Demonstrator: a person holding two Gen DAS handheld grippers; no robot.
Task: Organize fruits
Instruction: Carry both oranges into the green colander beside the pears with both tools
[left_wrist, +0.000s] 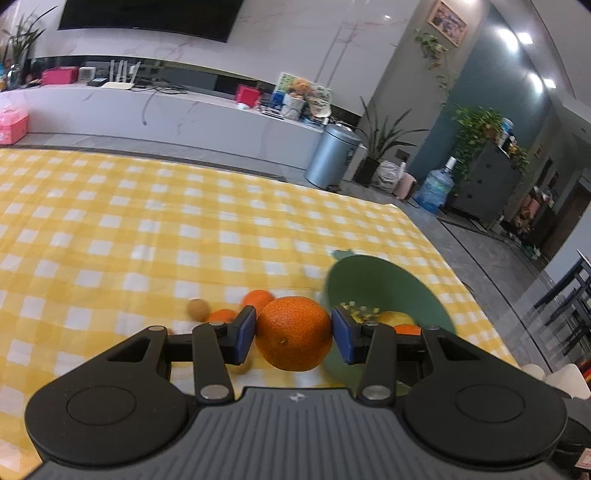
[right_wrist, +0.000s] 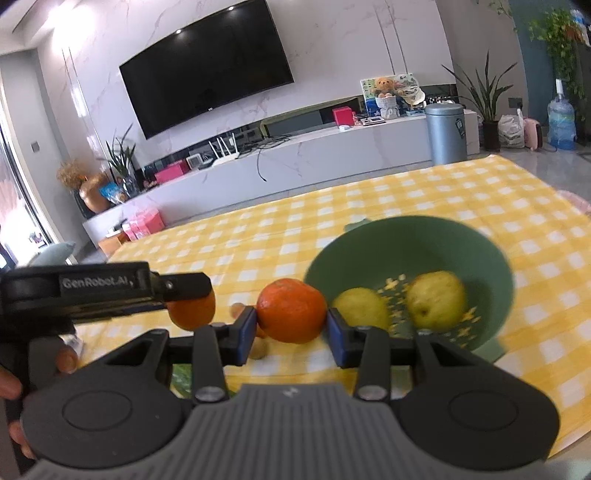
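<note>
My left gripper is shut on an orange and holds it above the yellow checked tablecloth, just left of the green perforated bowl. My right gripper is shut on a second orange left of the same bowl, which holds two yellow-green fruits. The left gripper with its orange shows at the left of the right wrist view. Two more oranges and a small brown fruit lie on the cloth.
The table's right edge drops to the floor. Another small brown fruit lies under the right gripper. A TV console, a metal bin and plants stand beyond the table.
</note>
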